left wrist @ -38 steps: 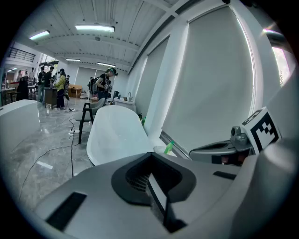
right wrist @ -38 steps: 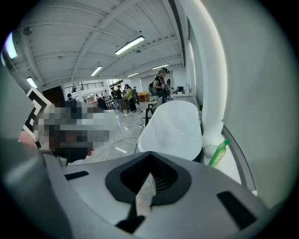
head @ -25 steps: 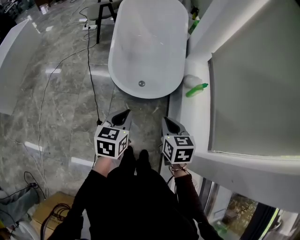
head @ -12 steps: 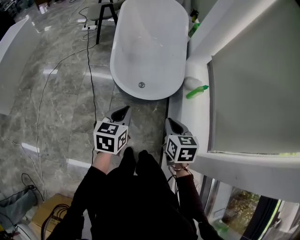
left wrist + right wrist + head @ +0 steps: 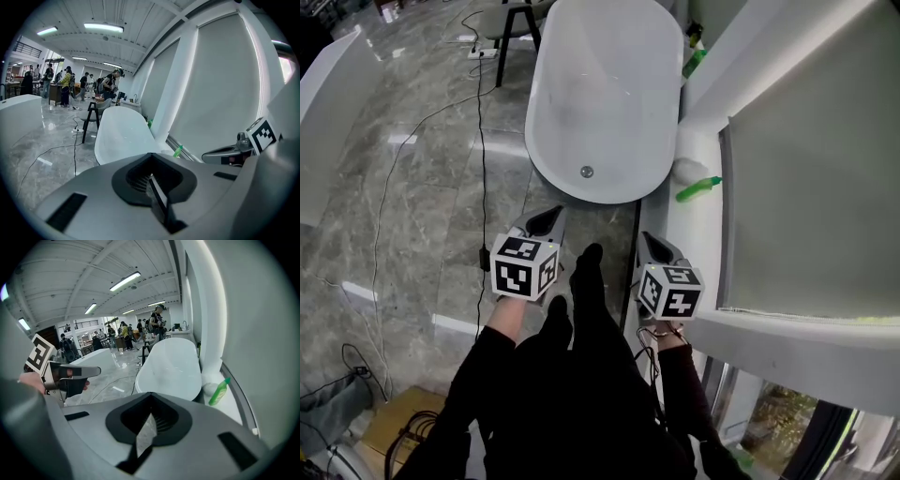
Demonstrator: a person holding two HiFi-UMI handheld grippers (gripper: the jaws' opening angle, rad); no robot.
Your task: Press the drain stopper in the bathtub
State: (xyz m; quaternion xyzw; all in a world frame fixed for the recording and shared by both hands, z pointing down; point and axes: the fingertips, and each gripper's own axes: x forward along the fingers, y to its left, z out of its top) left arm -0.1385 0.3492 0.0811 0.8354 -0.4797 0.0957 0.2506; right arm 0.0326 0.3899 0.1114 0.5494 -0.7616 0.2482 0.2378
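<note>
While we stand on the grey floor, we hold both tongs low in front of us, side by side and a little apart. The left tongs are shut tight and hold nothing. The right tongs are shut too, and they are also empty. Both point at the white tub, which lies just ahead of us with its near end closest. The stopper is a small round thing at the bottom of the tub, at that near end. It is well apart from both tongs. One black shoe sticks out between the tongs and points at the tub. A thin black cable runs along the floor to the left of the tub. To the right of the tub is a white ledge. A green bottle lies on its side on the ledge, near the tub's near end. A stool with black legs stands past the far end of the tub. Some people stand far off across the big room.
</note>
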